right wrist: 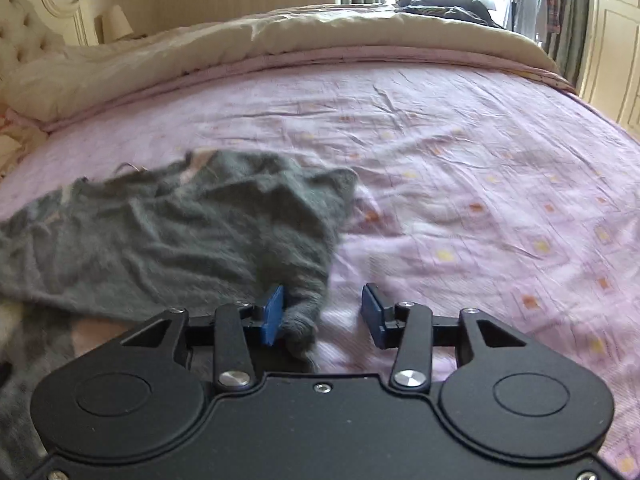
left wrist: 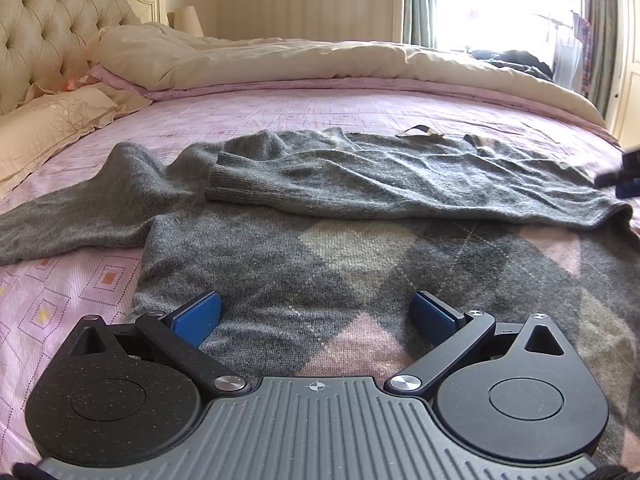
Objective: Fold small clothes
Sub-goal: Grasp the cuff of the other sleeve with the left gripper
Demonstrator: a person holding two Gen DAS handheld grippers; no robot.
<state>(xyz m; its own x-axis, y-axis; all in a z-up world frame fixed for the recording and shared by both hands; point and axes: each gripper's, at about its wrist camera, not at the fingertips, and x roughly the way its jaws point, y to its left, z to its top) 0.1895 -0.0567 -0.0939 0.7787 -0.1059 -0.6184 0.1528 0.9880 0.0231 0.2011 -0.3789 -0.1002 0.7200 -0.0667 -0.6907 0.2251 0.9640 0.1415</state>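
Here's the grey sweater (left wrist: 360,184) spread across the bed (left wrist: 280,116), lying on the pink patterned sheet, its argyle front of grey, pale and pink diamonds facing up nearest the left camera. One sleeve (left wrist: 400,188) is folded across the body, its ribbed cuff ending near the middle of the chest; the other sleeve (left wrist: 72,216) trails off flat toward the left edge of the left wrist view. The left gripper (left wrist: 316,316) hovers low over the sweater's lower body with its jaws spread wide, blue pads well apart and nothing between them, just knit below. Over on the right side, the right gripper (right wrist: 322,316) has its jaws parted too, no earlier grip to be seen here: a bunched fold of grey knit sits in the gap, touching the left blue pad (right wrist: 274,314), while the right pad stands clear of it over bare sheet. So the pads are not pinching the fabric. The right wrist view is blurred, and the sweater's edge there looks rumpled. A cream duvet (left wrist: 280,60) is heaped along the far side of the bed, a pillow (left wrist: 48,124) rests by the tufted headboard (left wrist: 44,20), and dark clothes (right wrist: 444,4) lie at the far corner.
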